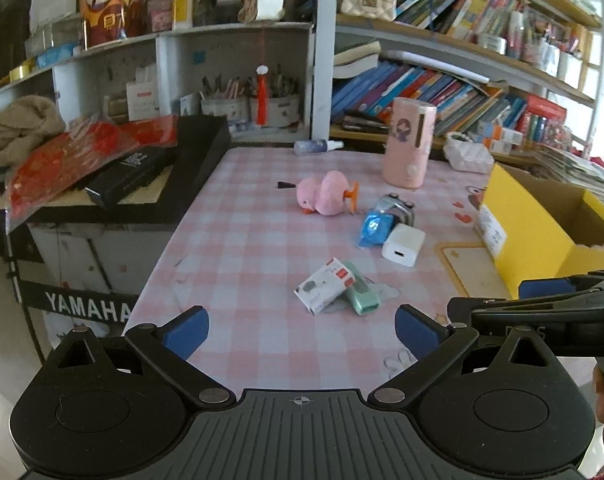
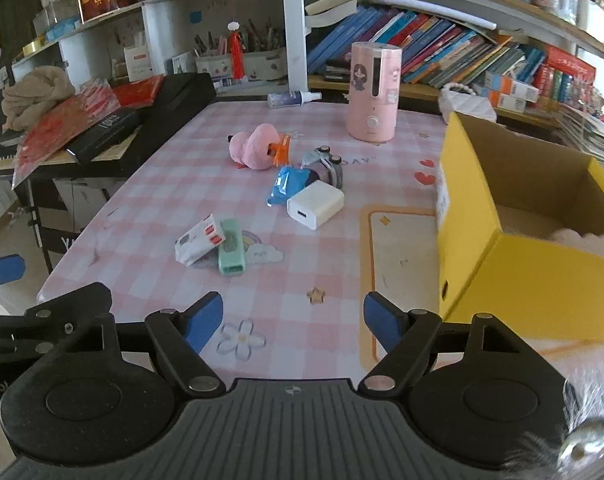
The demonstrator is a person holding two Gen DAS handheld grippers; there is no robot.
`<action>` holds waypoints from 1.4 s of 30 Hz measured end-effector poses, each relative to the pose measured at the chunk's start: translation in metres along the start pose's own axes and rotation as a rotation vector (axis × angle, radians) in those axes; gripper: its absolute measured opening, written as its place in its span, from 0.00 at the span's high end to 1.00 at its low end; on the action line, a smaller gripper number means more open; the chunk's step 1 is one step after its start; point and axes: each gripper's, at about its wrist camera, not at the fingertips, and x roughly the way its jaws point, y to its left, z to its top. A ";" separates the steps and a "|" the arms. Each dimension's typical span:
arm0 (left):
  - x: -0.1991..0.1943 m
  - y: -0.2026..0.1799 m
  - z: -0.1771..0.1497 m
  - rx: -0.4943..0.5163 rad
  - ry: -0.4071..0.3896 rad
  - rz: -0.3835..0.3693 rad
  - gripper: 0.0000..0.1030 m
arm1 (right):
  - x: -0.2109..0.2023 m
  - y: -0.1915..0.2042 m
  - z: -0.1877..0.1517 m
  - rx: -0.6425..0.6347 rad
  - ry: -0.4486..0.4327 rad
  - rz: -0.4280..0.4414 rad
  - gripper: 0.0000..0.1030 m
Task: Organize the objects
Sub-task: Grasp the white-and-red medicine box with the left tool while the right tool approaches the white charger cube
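On the pink checked table lie a pink plush duck, a blue packet, a white charger, a small white box and a green stapler. The same items show in the right wrist view: duck, packet, charger, box, stapler. A yellow cardboard box stands open at the right with something pink inside. My left gripper is open and empty near the table's front edge. My right gripper is open and empty beside the yellow box.
A pink humidifier stands at the back, a spray bottle lies behind the duck. A metal clip-like object lies by the packet. A black keyboard with red papers is at the left. Bookshelves fill the back wall.
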 end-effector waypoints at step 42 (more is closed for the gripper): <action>0.150 -0.012 0.039 0.001 0.272 -0.052 0.29 | 0.151 -0.030 0.084 -0.019 0.137 0.074 0.21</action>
